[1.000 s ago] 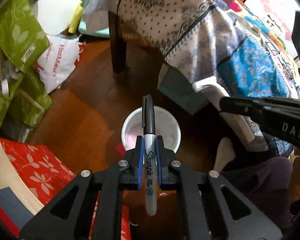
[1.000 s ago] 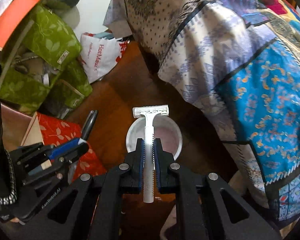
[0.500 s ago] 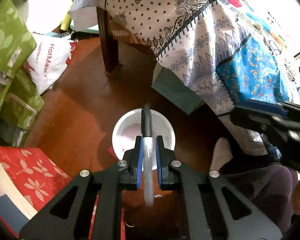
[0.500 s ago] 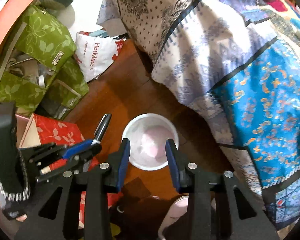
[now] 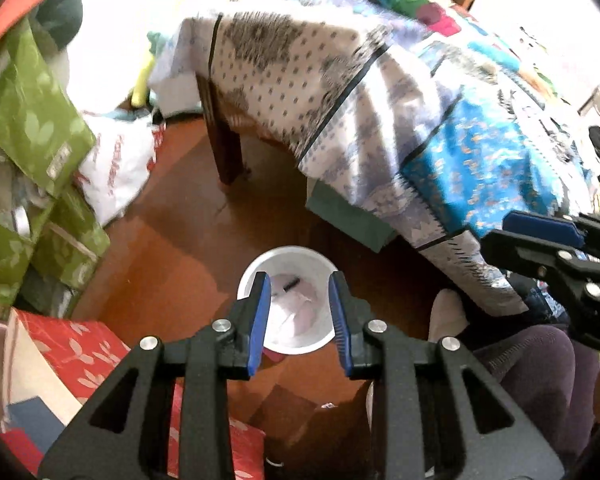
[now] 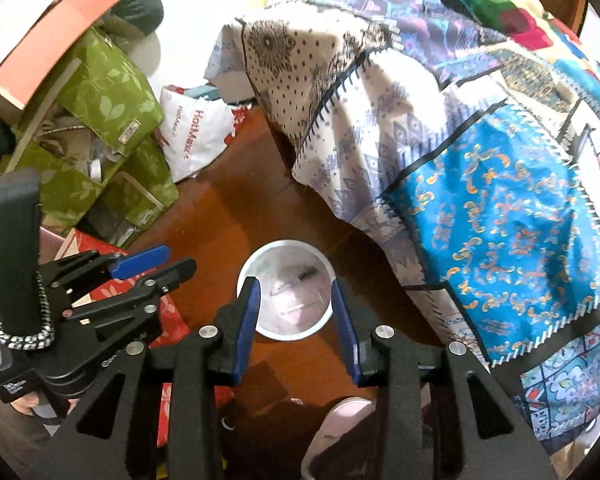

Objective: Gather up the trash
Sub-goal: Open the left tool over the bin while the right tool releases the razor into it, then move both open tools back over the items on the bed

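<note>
A white bin (image 5: 292, 249) stands on the wooden floor, straight below both grippers. A black marker (image 5: 290, 283) and a pale razor (image 6: 302, 305) lie inside it. My left gripper (image 5: 299, 280) hangs above the bin; its jaws are opening and nothing is between them. My right gripper (image 6: 293, 282) is open and empty over the same bin (image 6: 288, 243). Each gripper shows in the other's view: the right gripper (image 5: 540, 236) at the right edge, the left gripper (image 6: 176, 260) at the left.
A table under a patterned cloth (image 6: 480, 160) rises just right of the bin. Green bags (image 6: 100, 92) and a white HotMax bag (image 6: 196, 136) crowd the left wall. A red box (image 5: 80, 344) lies at lower left. A person's socked foot (image 5: 446, 312) is beside the bin.
Both grippers let go: the marker left the left jaws and the razor left the right jaws, and both now lie in the bin. Both grippers have risen.
</note>
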Demonstrator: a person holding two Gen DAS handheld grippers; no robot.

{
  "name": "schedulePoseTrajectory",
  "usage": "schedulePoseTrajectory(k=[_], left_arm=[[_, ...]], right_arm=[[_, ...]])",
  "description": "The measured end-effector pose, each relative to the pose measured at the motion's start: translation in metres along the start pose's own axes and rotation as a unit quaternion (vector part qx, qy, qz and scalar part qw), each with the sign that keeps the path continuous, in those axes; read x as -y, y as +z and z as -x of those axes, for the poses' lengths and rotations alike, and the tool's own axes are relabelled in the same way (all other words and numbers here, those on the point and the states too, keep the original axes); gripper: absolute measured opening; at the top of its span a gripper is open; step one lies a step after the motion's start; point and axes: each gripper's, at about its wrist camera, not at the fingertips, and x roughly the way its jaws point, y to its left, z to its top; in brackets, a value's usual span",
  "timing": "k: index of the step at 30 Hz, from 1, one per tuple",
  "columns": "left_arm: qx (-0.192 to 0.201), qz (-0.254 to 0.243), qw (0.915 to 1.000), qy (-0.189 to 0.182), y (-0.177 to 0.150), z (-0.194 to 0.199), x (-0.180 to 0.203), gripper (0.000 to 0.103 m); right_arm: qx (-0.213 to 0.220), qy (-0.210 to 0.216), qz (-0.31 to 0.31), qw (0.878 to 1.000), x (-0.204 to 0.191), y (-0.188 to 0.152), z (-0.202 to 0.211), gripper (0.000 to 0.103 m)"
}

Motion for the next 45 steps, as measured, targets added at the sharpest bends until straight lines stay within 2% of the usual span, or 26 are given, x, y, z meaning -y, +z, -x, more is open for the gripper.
schedulePoseTrajectory(k=[7, 18, 23, 25, 27, 28, 30, 32, 35, 38, 45], left_arm=[[0.058, -0.029, 0.9978, 0.015, -0.002, 0.058, 0.025, 0.029], [0.144, -0.055, 0.9881, 0.003, 0.002, 0.134, 0.083, 0.030], [0.176, -0.068, 0.9815, -0.030, 0.007, 0.163, 0.120, 0.036], [0.186, -0.074, 0.9788, -0.043, 0.009, 0.170, 0.134, 0.038], [0.197, -0.086, 0.9755, -0.048, 0.013, 0.176, 0.151, 0.039], [0.200, -0.093, 0.9740, -0.050, 0.015, 0.179, 0.160, 0.041], [0.206, -0.104, 0.9714, -0.055, 0.020, 0.182, 0.176, 0.049], [0.212, -0.112, 0.9688, -0.063, 0.026, 0.183, 0.194, 0.062], [0.215, -0.129, 0.9655, -0.071, 0.033, 0.181, 0.217, 0.065], [0.209, -0.141, 0.9644, -0.081, 0.042, 0.173, 0.239, 0.066], [0.188, -0.168, 0.9628, -0.097, 0.061, 0.146, 0.281, 0.066]], right_arm=[[0.055, -0.004, 0.003, 0.998, 0.001, -0.012, 0.046, 0.034], [0.157, -0.015, -0.014, 0.987, 0.024, -0.047, 0.135, 0.034], [0.207, -0.030, -0.030, 0.977, 0.044, -0.062, 0.176, 0.034], [0.224, -0.037, -0.034, 0.973, 0.052, -0.067, 0.191, 0.037], [0.242, -0.046, -0.039, 0.968, 0.060, -0.072, 0.205, 0.046], [0.253, -0.052, -0.042, 0.965, 0.064, -0.075, 0.213, 0.046], [0.267, -0.064, -0.045, 0.960, 0.073, -0.080, 0.226, 0.046], [0.277, -0.075, -0.048, 0.957, 0.081, -0.084, 0.235, 0.048], [0.293, -0.095, -0.065, 0.949, 0.102, -0.093, 0.251, 0.061], [0.305, -0.111, -0.086, 0.942, 0.124, -0.100, 0.262, 0.062], [0.303, -0.150, -0.132, 0.932, 0.180, -0.112, 0.271, 0.062]])
